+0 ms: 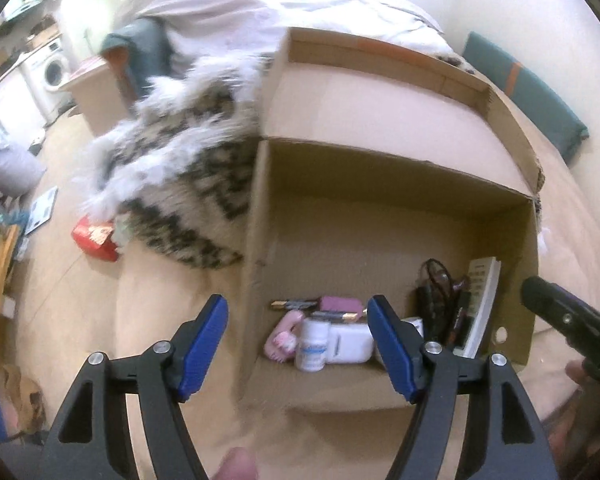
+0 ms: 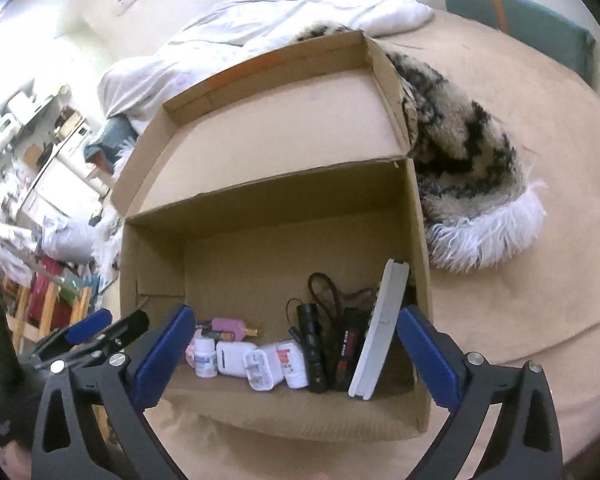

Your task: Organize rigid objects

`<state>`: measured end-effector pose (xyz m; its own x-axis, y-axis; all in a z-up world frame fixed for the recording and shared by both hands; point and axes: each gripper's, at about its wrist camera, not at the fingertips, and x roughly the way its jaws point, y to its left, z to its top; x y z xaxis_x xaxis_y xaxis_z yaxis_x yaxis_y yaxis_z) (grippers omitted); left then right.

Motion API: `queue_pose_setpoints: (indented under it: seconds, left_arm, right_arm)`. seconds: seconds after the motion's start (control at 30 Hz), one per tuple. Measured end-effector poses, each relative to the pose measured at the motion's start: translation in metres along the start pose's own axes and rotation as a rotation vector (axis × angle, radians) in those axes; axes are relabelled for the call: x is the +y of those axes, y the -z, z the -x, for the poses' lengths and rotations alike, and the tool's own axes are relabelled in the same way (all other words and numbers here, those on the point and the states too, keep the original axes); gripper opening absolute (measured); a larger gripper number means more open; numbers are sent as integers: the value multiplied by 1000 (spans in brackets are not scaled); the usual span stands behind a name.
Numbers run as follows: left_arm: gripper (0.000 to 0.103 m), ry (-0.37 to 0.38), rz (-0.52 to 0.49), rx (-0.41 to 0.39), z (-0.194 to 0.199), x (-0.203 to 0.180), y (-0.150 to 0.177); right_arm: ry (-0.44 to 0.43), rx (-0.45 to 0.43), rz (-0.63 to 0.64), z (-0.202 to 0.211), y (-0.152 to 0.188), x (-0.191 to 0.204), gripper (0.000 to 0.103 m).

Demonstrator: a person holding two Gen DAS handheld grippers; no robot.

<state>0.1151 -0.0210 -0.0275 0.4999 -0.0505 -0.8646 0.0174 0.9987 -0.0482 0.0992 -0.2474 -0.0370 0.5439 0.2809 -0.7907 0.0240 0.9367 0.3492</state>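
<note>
Both tools spread wide and empty: left tool (image 1: 298, 312) poised above the near left edge of the cardboard box (image 2: 236, 236), right tool (image 2: 296, 330) framing the box's near wall, neither touching anything. Packed in a row along the near wall of the box, on the bed (image 2: 540, 280): white pill bottle (image 2: 205, 358), white plug adapter (image 2: 236, 358), second white adapter (image 2: 262, 372) with prongs showing, small white bottle with red label (image 2: 292, 368), black flashlight (image 2: 312, 348) with cord, dark red-lettered item (image 2: 350, 350), and white remote (image 2: 382, 328) standing on edge against the right wall; behind these, a purple block (image 2: 228, 326), batteries (image 1: 296, 303) and a pink item (image 1: 286, 332) at the near left corner. Likely all light, stiff and hard-shelled, so safe under a firm pinch; smooth plastic on bottles and adapters probably slippery, best taken across the narrow flat sides or the bottle's cap end. Remote best gripped across its thin edge from above, though liable to tip if nudged. Far half of the box floor bare, giving room to reposition; tall walls and the raised lid flap (image 2: 284, 120) limiting entry to a descent from above. Outside the box, shaggy patterned throw (image 2: 468, 168) just beside the right wall, white duvet (image 2: 260, 20) beyond the lid, bare sheet toward the bed's right edge.
</note>
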Motion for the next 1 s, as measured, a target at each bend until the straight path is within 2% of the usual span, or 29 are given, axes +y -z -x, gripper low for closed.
queue_pose_setpoints:
  seconds: [0.13, 0.17, 0.23, 0.37, 0.5, 0.63, 0.77, 0.9, 1.0]
  left_arm:
    - [70, -9, 19, -12, 17, 13, 12]
    - [73, -5, 19, -13, 21, 15, 16]
    - [87, 15, 14, -14, 30, 18, 25]
    - [87, 16, 13, -54, 49, 22, 43]
    - [99, 42, 20, -106, 64, 23, 55]
    - [100, -2, -14, -221, 80, 18, 66]
    - [100, -4, -24, -296, 89, 15, 68]
    - [100, -29, -11, -311, 84, 15, 64]
    - [100, -13, 23, -280, 77, 20, 63]
  right_arm:
    - [3, -31, 20, 17, 9, 8, 103]
    - [3, -44, 29, 22, 12, 12, 103]
    - [-4, -72, 55, 34, 20, 19, 103]
    - [-13, -94, 93, 52, 38, 28, 103]
    - [1, -121, 122, 62, 53, 33, 103]
    - [20, -177, 152, 70, 69, 34, 103]
    - [34, -249, 176, 73, 81, 34, 103]
    - [66, -316, 246, 73, 79, 44, 103]
    - [69, -310, 233, 69, 77, 44, 103]
